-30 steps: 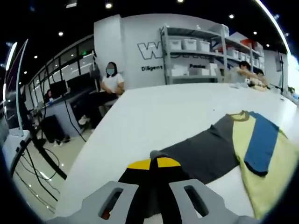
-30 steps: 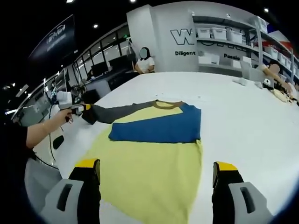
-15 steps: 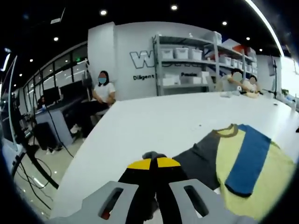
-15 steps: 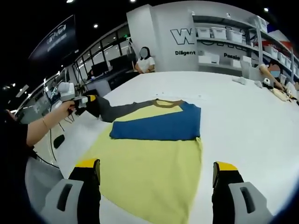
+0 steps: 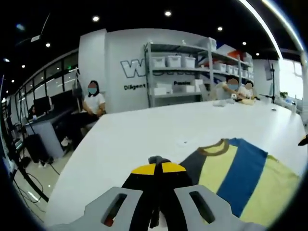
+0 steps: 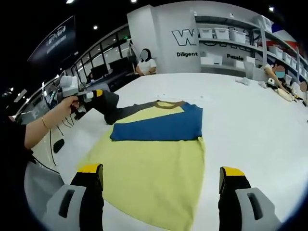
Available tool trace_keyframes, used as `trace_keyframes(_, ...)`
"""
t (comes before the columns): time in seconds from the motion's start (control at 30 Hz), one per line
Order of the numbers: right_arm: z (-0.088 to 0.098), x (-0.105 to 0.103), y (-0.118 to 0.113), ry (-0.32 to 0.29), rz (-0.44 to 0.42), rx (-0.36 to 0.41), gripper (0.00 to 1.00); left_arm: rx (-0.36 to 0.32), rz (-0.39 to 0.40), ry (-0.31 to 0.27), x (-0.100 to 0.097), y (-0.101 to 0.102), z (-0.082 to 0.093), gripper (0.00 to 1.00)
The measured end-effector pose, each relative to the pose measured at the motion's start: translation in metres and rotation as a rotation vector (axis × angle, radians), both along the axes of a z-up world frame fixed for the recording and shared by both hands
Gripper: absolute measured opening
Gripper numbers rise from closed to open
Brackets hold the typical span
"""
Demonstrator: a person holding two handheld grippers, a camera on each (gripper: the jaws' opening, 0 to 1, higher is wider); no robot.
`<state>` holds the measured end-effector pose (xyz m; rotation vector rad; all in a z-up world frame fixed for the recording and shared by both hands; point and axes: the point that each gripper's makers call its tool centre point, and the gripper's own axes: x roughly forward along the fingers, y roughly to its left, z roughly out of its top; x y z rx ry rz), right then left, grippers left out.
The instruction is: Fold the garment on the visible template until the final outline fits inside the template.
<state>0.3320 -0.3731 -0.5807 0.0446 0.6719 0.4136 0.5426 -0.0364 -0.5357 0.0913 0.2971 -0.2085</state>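
Observation:
A yellow shirt (image 6: 151, 168) lies flat on the white table (image 6: 250, 125). Its blue sleeve (image 6: 159, 127) is folded across the chest. My left gripper (image 5: 158, 169) is shut on the end of the grey sleeve (image 5: 156, 160). In the right gripper view, a hand holds that left gripper (image 6: 95, 93) above the table at the shirt's left shoulder, and the grey sleeve (image 6: 114, 107) hangs lifted from it. In the left gripper view the shirt (image 5: 240, 175) spreads to the right of the jaws. My right gripper (image 6: 161, 175) is open over the shirt's lower half, and its jaws stand far apart with nothing between them.
The table's left edge (image 5: 72, 168) drops to a floor with cables. A seated person (image 5: 92, 103) is beyond the far corner, and others (image 5: 239, 89) sit at the far right. Shelves with bins (image 5: 180, 67) stand against the back wall. Bare tabletop lies right of the shirt.
My left gripper has lifted the grey sleeve off the table and carried it in toward the shirt's shoulder. The right gripper stays open in place.

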Motion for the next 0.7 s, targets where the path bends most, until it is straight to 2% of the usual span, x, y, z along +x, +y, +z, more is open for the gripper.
trace_keyframes(0.57,-0.007,-0.007,-0.001,0.016,-0.026,0.019,0.99,0.011,-0.192,-0.04,-0.004,-0.082,0.011,0.0)
trace_keyframes(0.7,-0.006,-0.007,-0.002,0.016,-0.032,0.019,0.99,0.039,-0.233,-0.049,-0.005,-0.101,0.007,0.0)
